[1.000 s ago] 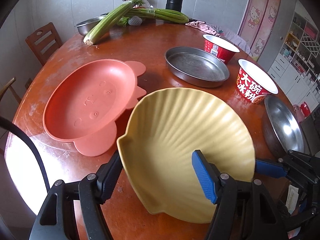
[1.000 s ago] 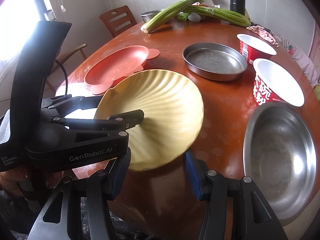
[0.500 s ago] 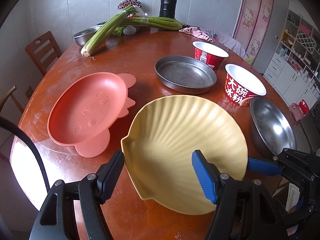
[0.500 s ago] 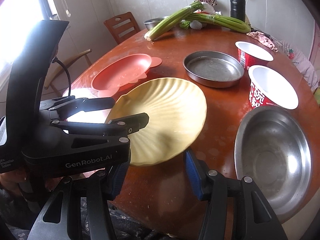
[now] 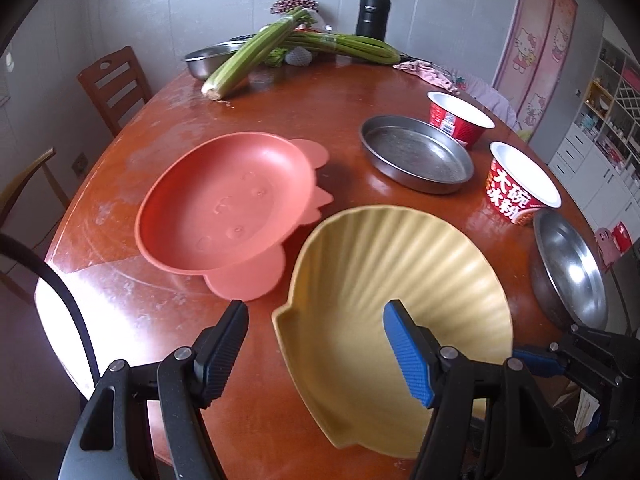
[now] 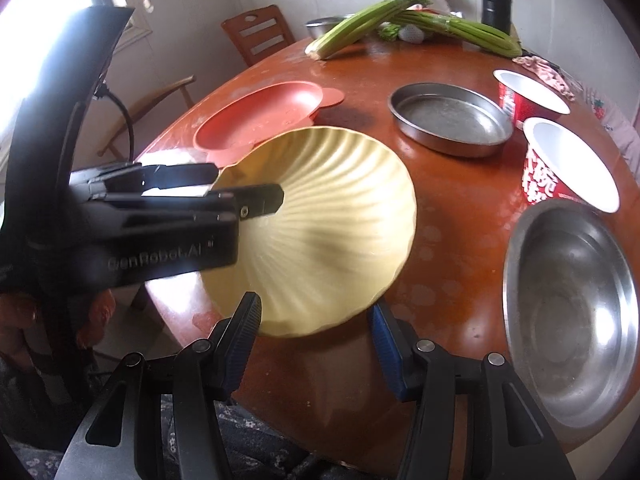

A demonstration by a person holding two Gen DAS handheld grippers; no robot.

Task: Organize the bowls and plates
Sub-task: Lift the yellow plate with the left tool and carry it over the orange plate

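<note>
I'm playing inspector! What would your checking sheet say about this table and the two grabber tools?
Surface: round brown table, with pale scuffs on its left side.
Job's things: yellow shell plate tilted, off the table; pink plate, flat metal pan, red paper bowls and metal bowl resting on it.
Clutter: celery, black flask, pink cloth, back steel bowl.
Grippers: left tool is open, straddling the shell plate's rim; right tool is closed at its near edge and seems to hold it.
Cables: black cable beside the left tool.
Surroundings: wooden chair, shelves.
</note>
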